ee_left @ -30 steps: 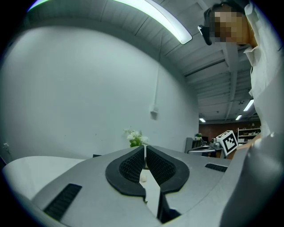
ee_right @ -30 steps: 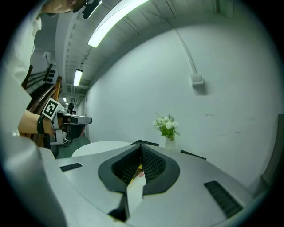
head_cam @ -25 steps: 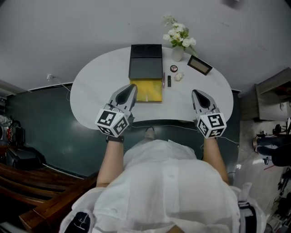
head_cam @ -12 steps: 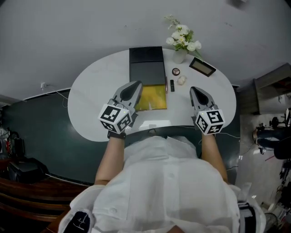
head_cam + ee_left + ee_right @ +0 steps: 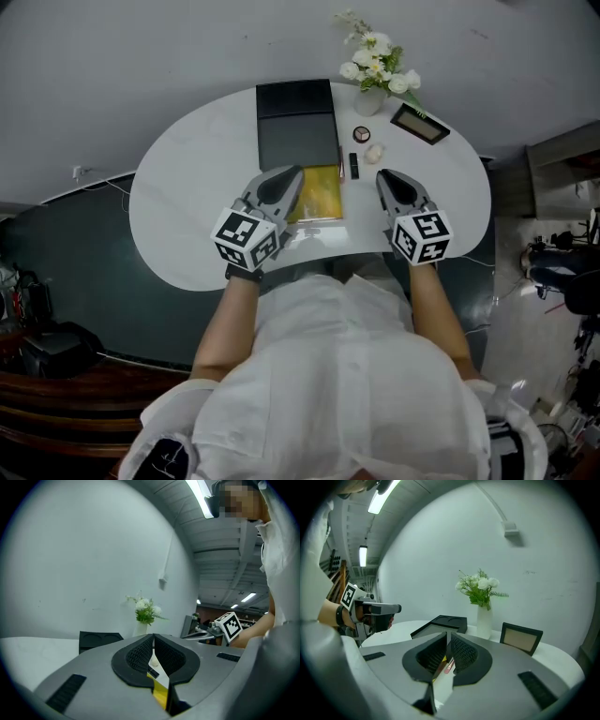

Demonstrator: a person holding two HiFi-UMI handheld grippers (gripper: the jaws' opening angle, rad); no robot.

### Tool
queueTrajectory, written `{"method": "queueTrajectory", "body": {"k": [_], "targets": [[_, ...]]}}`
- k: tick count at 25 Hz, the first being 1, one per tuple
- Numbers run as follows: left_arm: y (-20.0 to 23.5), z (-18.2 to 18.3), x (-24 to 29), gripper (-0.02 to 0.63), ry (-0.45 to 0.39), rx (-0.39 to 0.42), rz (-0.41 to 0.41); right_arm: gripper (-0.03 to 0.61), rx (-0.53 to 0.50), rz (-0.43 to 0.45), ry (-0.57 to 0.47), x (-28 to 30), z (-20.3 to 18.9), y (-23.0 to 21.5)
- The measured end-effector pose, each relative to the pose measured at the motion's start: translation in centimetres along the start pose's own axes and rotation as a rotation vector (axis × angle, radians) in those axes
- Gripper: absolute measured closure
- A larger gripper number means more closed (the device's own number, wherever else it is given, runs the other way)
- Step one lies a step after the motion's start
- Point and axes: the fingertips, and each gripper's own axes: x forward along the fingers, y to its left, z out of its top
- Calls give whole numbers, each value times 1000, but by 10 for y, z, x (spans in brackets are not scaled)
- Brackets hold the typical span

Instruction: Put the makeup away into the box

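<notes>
Table: I'm looking down on a white rounded table (image 5: 187,197), with everything set toward its far side.
Box: the black box (image 5: 319,192) stands open in the middle of the table. What I can see of its inside is plain yellow lining.
Lid: the black lid (image 5: 296,122) is thrown back behind the yellow part. From the left gripper view I make out two round recesses in its inner face.
Makeup: all of it sits on the table to the right of the box, outside it. There is a round compact (image 5: 361,134), a small pale piece (image 5: 374,153) and a black tube (image 5: 353,166). A thin pink stick (image 5: 449,666) lies close along the box's right edge.
Vase: a white vase (image 5: 368,98) at the far edge holds white flowers (image 5: 377,66) on green stems.
Frame: a dark picture frame (image 5: 419,124) stands to the right of the vase.
Left gripper (image 5: 289,174): its jaws are clenched together with nothing between them. It sits over the near left part of the box.
Right gripper (image 5: 384,176): its jaws are clenched as well and empty. It is above the table just right of the black tube, pointing toward the makeup.
</notes>
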Motion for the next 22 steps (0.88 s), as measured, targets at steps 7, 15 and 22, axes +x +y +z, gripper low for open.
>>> {"method": "queueTrajectory", "body": {"k": [7, 15, 22], "targets": [[1, -34, 25, 588, 81, -37, 6, 549, 45, 48, 90, 35, -29, -9], [11, -61, 46, 588, 130, -67, 14, 504, 113, 15, 184, 72, -72, -18], [15, -73, 54, 588, 155, -81, 10, 487, 162, -26, 283, 93, -108, -24]]}}
